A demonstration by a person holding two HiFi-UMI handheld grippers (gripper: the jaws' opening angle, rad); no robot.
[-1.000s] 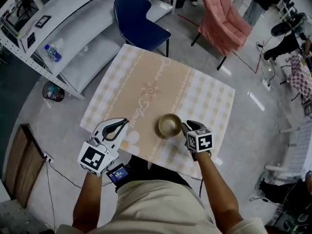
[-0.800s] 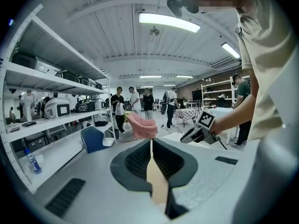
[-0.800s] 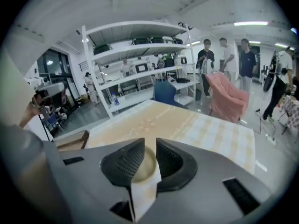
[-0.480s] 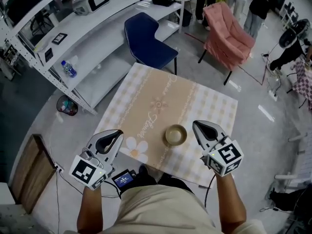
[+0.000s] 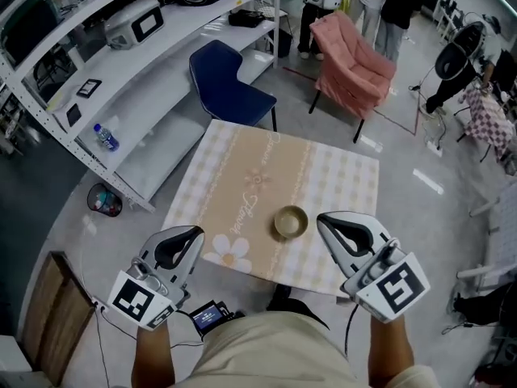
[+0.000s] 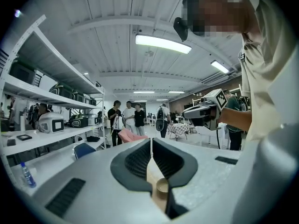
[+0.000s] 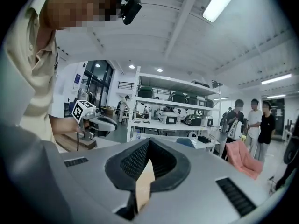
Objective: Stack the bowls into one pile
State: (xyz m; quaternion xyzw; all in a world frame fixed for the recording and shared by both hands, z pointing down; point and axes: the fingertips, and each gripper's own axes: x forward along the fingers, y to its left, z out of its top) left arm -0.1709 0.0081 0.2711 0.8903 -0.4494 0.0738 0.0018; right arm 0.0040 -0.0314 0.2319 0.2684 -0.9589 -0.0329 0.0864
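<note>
One tan pile of bowls [image 5: 291,221] sits on the checked tablecloth [image 5: 347,184], near the table's front edge. Both grippers hang high above the table, close to the head camera. My left gripper [image 5: 192,234] is at the lower left, shut and empty. At the lower right is my right gripper [image 5: 325,220], also shut and empty. In the left gripper view the jaws [image 6: 151,141] meet, and the bowls [image 6: 162,186] show far below through the gap. In the right gripper view the jaws [image 7: 148,143] are closed, with only a sliver of table [image 7: 145,185] under them.
A blue chair [image 5: 229,86] and a pink armchair [image 5: 353,53] stand beyond the table. White shelving [image 5: 121,47] with appliances runs along the left. People stand at the back [image 5: 396,6]. A wooden board [image 5: 44,314] lies on the floor at left.
Both grippers have risen away from the table toward the camera. The right gripper has drawn back from beside the bowls. The view has pulled up and back.
</note>
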